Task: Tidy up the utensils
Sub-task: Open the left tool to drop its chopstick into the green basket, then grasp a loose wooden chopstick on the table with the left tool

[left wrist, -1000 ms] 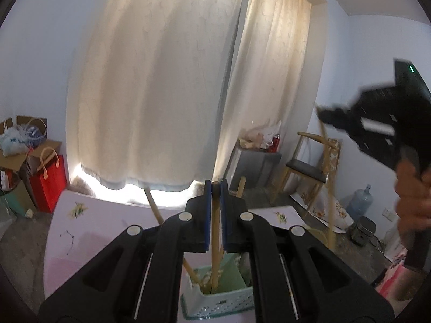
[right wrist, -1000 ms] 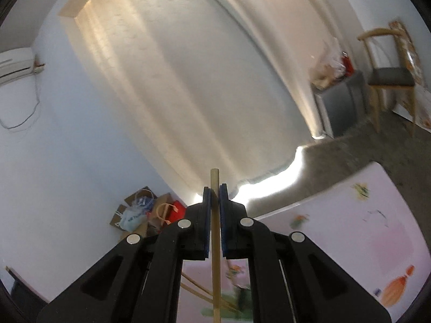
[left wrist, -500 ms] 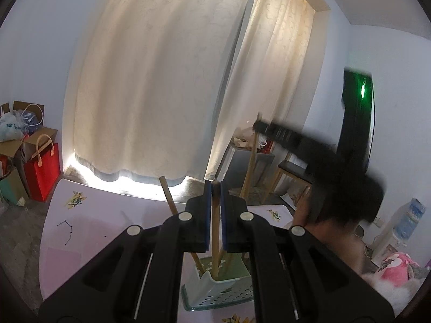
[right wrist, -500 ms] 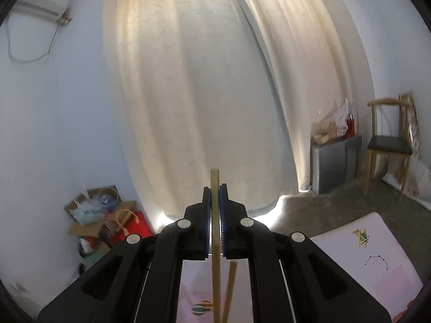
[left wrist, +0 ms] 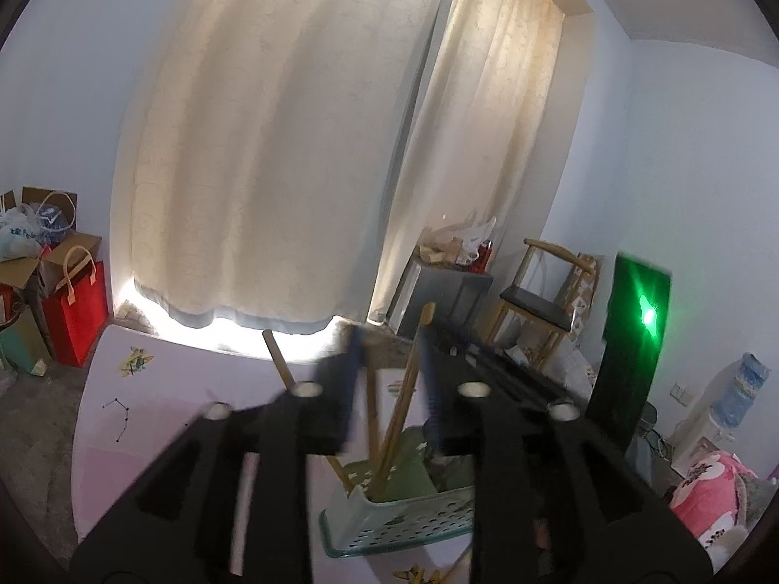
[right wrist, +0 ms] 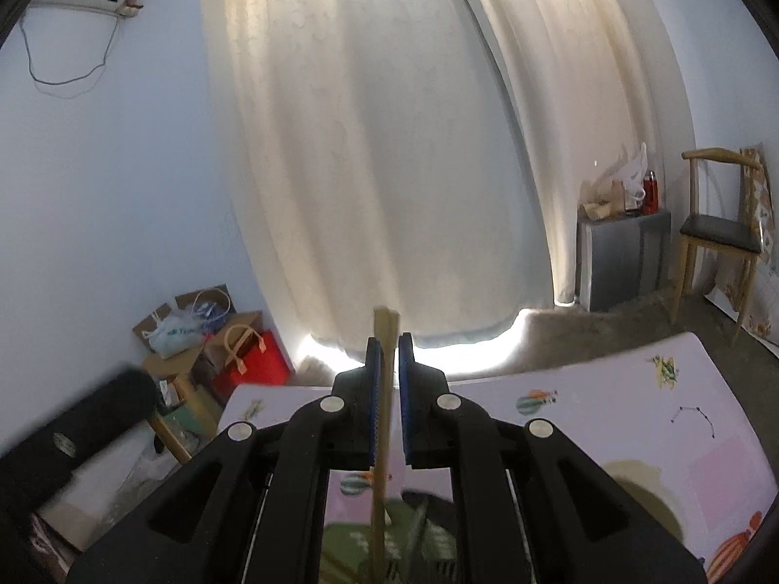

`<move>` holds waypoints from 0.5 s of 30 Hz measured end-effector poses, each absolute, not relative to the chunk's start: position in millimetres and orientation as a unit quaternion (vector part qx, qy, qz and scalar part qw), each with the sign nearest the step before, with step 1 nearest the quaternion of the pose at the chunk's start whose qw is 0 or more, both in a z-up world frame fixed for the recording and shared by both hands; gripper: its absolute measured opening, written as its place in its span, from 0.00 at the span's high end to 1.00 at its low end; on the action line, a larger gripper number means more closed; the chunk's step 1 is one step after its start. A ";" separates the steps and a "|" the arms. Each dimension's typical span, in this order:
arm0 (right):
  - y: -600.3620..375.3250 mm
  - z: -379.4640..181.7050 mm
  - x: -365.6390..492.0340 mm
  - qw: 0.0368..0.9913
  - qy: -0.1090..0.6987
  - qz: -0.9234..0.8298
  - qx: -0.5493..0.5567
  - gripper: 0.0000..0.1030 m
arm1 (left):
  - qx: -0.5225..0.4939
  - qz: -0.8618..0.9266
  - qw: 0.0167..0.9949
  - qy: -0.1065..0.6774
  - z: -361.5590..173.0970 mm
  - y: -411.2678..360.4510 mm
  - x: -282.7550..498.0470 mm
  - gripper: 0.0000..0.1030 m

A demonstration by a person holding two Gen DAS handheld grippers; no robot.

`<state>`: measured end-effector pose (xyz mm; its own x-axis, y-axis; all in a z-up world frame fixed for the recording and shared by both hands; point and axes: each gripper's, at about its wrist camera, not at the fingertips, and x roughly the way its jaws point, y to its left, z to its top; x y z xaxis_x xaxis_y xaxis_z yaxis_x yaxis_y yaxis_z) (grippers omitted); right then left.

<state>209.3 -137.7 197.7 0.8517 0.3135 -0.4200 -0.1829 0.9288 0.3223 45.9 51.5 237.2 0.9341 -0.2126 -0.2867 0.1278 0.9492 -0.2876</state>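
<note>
The left wrist view looks forward and a little down between its two black fingers, very close above the pale green perforated plastic basket (left wrist: 389,516) at the lower centre of the frame, and it faces the long cream curtains (left wrist: 292,146) in the middle. The right wrist view also faces the same curtains (right wrist: 380,146) from just above the pink printed table top (right wrist: 608,399) at lower right. Both views share the red paper bag (left wrist: 78,311) (right wrist: 258,362), the wooden chair with dark seat (left wrist: 535,301) (right wrist: 715,228) and the grey cabinet (left wrist: 438,292) (right wrist: 618,253).
</note>
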 end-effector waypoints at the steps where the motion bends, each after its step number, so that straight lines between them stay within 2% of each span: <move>1: -141.2 198.5 207.1 0.953 0.238 0.130 0.138 0.92 | -0.132 -0.085 0.976 0.151 241.2 50.9 41.6 0.56; 3: -149.0 205.1 200.0 0.954 0.231 0.130 0.142 0.88 | -0.125 -0.082 0.979 0.139 248.6 48.4 33.7 0.50; 4: -154.1 208.0 194.7 0.954 0.227 0.129 0.144 0.81 | -0.115 -0.077 0.981 0.135 254.5 45.8 27.9 0.50; 5: -158.5 212.3 190.8 0.955 0.222 0.128 0.146 0.80 | -0.110 -0.076 0.982 0.132 256.9 43.8 23.3 0.50; 9: -186.9 234.0 162.5 0.961 0.195 0.107 0.163 0.80 | -0.112 -0.092 0.981 0.128 267.0 34.9 -10.3 0.50; 11: -212.5 238.0 138.9 0.960 0.190 0.087 0.185 0.80 | -0.121 -0.118 0.973 0.156 258.8 27.6 -23.3 0.54; 12: -222.4 236.8 130.9 0.959 0.194 0.077 0.192 0.80 | -0.124 -0.133 0.966 0.183 248.2 20.4 -27.7 0.61; 14: -248.8 226.2 113.3 0.952 0.216 0.050 0.211 0.77 | -0.102 -0.158 0.952 0.241 220.9 0.4 -27.7 0.62; 15: -266.3 210.7 107.0 0.941 0.253 0.030 0.222 0.75 | -0.073 -0.187 0.933 0.298 196.9 -17.3 -18.1 0.62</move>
